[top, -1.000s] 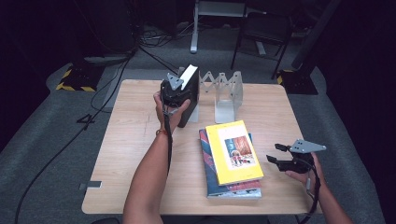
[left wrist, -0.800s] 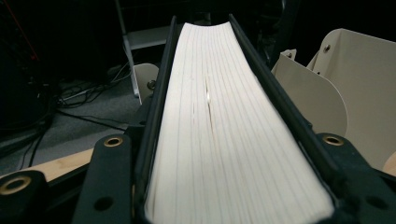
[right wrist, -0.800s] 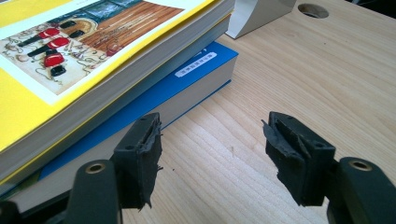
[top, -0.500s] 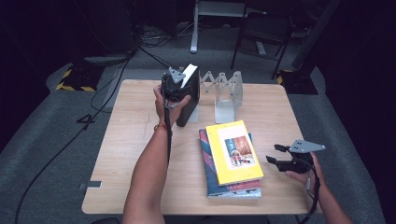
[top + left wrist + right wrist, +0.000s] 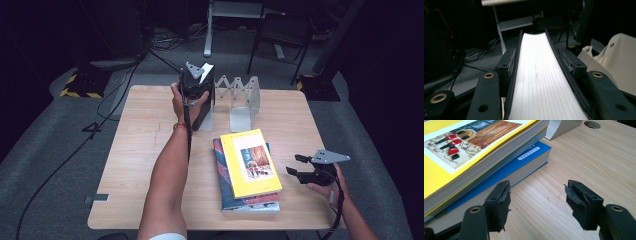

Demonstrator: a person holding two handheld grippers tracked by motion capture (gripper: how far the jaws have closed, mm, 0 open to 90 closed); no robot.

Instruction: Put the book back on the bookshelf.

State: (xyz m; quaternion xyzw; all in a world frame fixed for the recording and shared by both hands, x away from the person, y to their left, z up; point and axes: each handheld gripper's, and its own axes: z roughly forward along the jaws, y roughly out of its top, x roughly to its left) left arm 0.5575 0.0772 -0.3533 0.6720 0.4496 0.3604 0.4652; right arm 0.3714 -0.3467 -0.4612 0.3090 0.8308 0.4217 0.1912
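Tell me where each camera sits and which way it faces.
High view: above the person's side, looking down on the wooden table; both forearms show.
Left gripper view: on the left tool, facing along the thick black-covered book clamped between its jaws.
Right gripper view: on the right tool, open, beside the yellow paperback book, shared with the high view.

Left gripper (image 5: 195, 82): black body, grey three-cornered plate sitting on top at 12 o'clock, black cable trailing along the forearm twd 6. In the left gripper view, black jaws showing brass-ringed holes & frayed dark pads. A thin band, prob. a bracelet, is showing at the left wrist; white sleeve edge peeking in at 6. Right gripper (image 5: 300, 169): black, grey plate at 1 o'clock, black cable running down by the wrist. Its pads (image 5: 500, 202) are looking torn & ragged; brass eyelets on both arms.
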